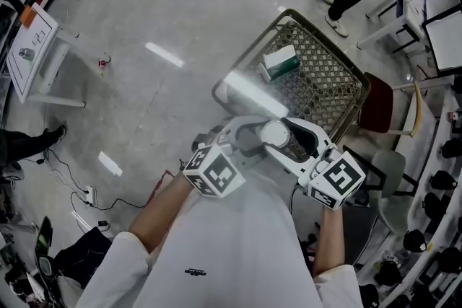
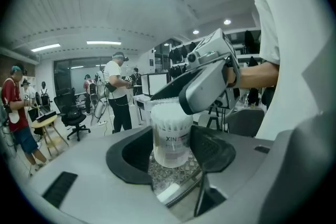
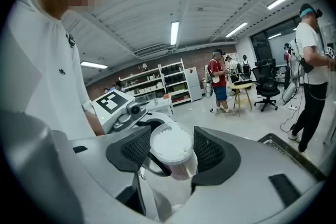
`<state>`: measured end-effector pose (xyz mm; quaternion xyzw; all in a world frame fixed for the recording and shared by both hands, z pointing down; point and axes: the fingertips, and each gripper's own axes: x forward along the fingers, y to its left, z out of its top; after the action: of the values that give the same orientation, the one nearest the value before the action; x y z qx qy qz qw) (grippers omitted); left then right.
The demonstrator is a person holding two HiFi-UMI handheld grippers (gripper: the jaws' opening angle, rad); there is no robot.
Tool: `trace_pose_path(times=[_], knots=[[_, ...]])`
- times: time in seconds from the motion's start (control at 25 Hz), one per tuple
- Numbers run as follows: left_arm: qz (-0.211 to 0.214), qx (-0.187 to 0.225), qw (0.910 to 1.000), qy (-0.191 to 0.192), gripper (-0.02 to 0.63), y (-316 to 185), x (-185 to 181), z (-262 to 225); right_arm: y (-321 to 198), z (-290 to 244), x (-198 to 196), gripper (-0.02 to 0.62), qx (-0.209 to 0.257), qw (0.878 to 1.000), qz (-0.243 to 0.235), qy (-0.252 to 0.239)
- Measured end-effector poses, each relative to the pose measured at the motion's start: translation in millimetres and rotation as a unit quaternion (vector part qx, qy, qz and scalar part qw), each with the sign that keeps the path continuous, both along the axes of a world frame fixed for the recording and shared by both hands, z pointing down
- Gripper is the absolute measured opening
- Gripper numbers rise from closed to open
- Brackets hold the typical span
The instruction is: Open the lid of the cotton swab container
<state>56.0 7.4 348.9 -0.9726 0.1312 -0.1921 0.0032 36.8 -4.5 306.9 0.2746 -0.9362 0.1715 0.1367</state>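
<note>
A clear cotton swab container [image 2: 171, 136], packed with white swabs, is held in the air in front of the person's chest. In the left gripper view it stands upright between the black pads of my left gripper [image 2: 170, 153], which is shut on its body. My right gripper [image 3: 170, 150] comes from the opposite side and is shut on the lid [image 3: 170, 144] at the container's top end. Its grey finger [image 2: 202, 89] covers the top rim in the left gripper view. In the head view the container [image 1: 275, 133] shows as a white disc between my left gripper [image 1: 253, 137] and my right gripper [image 1: 292, 139].
A wire mesh cart [image 1: 339, 54] stands on the floor just below and ahead, holding a green and white box [image 1: 280, 63] and a pale roll [image 1: 249, 94]. A red chair [image 1: 379, 108] is at the right and a sign stand [image 1: 29, 47] at the left. People stand around the room.
</note>
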Motion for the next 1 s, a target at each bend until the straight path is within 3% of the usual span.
trace_pose_path(times=[0.16, 0.36, 0.68, 1.0], knots=[[0.006, -0.004, 0.9999, 0.014, 0.216, 1, -1, -5, 0, -9, 1, 0.249, -0.024, 0.998, 0.0, -0.056], [0.001, -0.003, 1.0, 0.009, 0.216, -2, -3, -6, -9, -33, 15, 0.238, 0.019, 0.996, 0.04, -0.08], [0.01, -0.007, 0.9999, 0.001, 0.218, 8, -7, 2, -28, -54, 37, 0.135, 0.092, 0.988, 0.107, -0.064], [0.019, -0.015, 0.9997, 0.002, 0.219, 15, -1, 6, -42, -39, 60, 0.1, 0.108, 0.979, 0.166, -0.038]])
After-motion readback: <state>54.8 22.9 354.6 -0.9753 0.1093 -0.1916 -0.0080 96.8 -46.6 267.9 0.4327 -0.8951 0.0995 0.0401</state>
